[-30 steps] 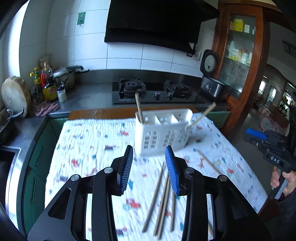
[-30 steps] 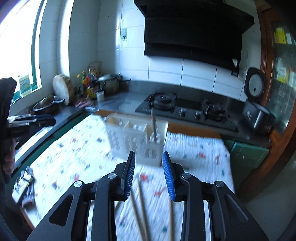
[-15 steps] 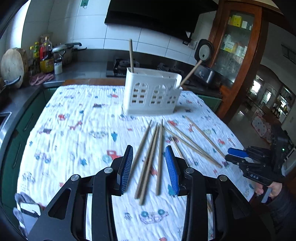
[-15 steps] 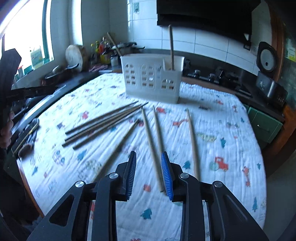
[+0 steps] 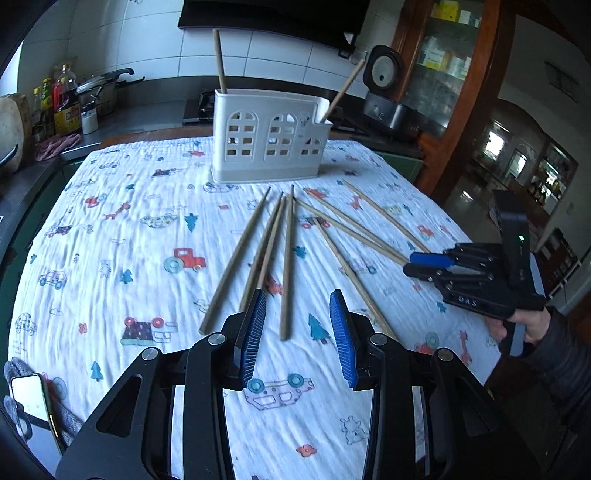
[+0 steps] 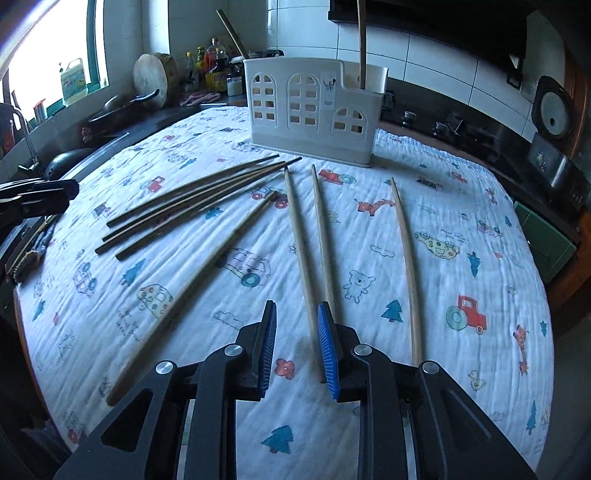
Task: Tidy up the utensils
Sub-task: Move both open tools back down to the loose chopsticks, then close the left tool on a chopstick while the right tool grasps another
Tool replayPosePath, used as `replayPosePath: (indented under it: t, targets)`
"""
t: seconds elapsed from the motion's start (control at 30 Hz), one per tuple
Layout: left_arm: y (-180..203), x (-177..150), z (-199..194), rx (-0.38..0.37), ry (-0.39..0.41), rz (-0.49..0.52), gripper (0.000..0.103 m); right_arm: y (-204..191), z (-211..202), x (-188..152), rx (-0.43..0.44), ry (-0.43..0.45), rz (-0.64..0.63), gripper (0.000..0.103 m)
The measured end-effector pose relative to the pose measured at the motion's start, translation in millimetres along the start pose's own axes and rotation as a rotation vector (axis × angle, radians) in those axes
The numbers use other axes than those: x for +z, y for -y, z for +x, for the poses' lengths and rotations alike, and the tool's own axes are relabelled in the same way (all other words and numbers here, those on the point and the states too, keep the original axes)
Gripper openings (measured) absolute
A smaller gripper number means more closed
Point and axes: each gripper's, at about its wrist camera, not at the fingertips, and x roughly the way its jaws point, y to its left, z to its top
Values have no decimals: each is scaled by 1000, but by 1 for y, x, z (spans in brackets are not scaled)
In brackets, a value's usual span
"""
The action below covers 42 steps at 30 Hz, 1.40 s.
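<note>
Chopsticks [image 5: 286,266] lie under both parted, low-hovering hand-held grippers [image 5: 297,332]

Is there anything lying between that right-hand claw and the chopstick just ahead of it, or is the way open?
Nothing visible blocks it. The right gripper is open, and the chopstick lies on bare tablecloth with its near end reaching between the fingers.

A home kitchen. A table under a cartoon-print cloth [image 5: 122,229] serves as landmark. Behind it run a gas hob [image 6: 454,127], white wall tiles [image 5: 280,51] and a dark range hood [image 5: 273,14]; to its right stands a rice cooker [image 5: 386,92]; to its left, sauce bottles [image 5: 66,107], a lidded pot [image 5: 98,92] and a round chopping block [image 6: 155,77].
</note>
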Motion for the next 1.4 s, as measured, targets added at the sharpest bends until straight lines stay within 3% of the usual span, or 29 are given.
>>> replayPosePath:
  t: [0.27,0.4,0.87,1.0,1.4]
  targets:
    - [4,-5,13,-14,-34,14,31,1,11,-1,6,-33,-4,21]
    - [6,-5,24,-14,-51,17,29,1,9,-3,22,-33,13,13]
    - [6,2,81,94,-115,26,27,4,5,-9,45,-19,96,9]
    - [4,2,88,93,-129,18,26,5,5,-9,48,-19,109,9]
    - [6,5,94,138,-136,39,6,4,7,-9,27,-25,101,8]
